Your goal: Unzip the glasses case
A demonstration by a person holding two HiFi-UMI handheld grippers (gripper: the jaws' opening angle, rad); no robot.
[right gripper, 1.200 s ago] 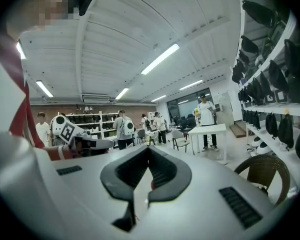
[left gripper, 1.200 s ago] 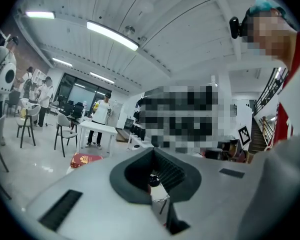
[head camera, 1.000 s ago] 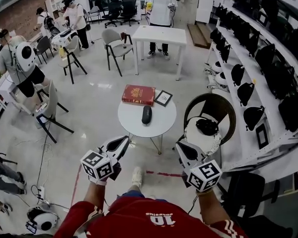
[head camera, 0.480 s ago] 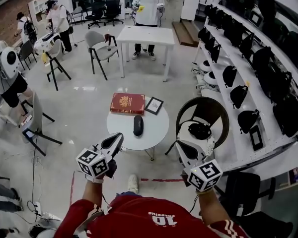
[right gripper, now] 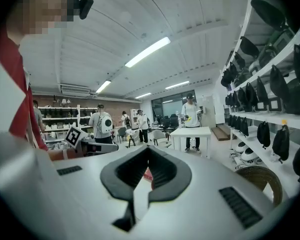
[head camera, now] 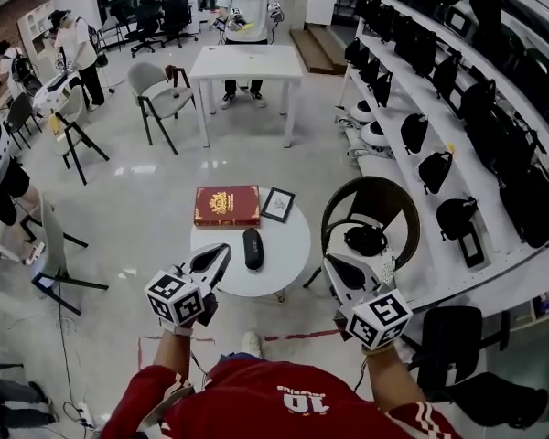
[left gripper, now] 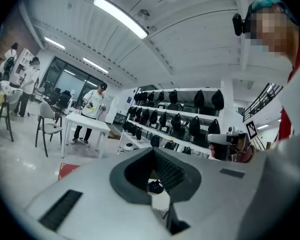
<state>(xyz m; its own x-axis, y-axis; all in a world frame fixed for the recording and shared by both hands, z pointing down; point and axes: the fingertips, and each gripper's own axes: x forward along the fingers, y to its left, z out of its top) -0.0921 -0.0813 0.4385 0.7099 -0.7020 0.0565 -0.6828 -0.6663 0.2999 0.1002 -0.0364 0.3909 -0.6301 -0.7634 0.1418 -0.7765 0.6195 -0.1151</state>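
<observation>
Red sleeves with white stripes reach forward from the bottom of the head view, and each hand holds its tool about level, pointed towards the small round white bench (head camera: 293, 263). The left gripper (head camera: 215, 259) sits over the bench's near-left edge. Its cube with black-and-white square markers (head camera: 178, 298) is just behind the jaws. In the left gripper view the left gripper (left gripper: 153, 154) has its jaws pressed together with nothing between them. The right gripper (head camera: 339, 271) is off the bench's right edge, between it and a round brown wicker chair (head camera: 398, 195), with its own marker cube (head camera: 378, 319) nearer the person. The right gripper view shows the right gripper (right gripper: 149, 151) likewise closed and empty.

The black oval zipped glasses case (head camera: 252, 248) lies near the middle of the bench, lengthwise away from the person, apart from both grippers. A red hardcover book with a gold emblem (head camera: 227, 206) rests at the far-left edge. A small black-framed picture (head camera: 277, 204) is just beside it at the far edge.

The only legible writing is a white "10" on the person's red shirt (head camera: 302, 401), seen upside down. The smaller print beside it and the lettering on the book cover are too small to read.
</observation>
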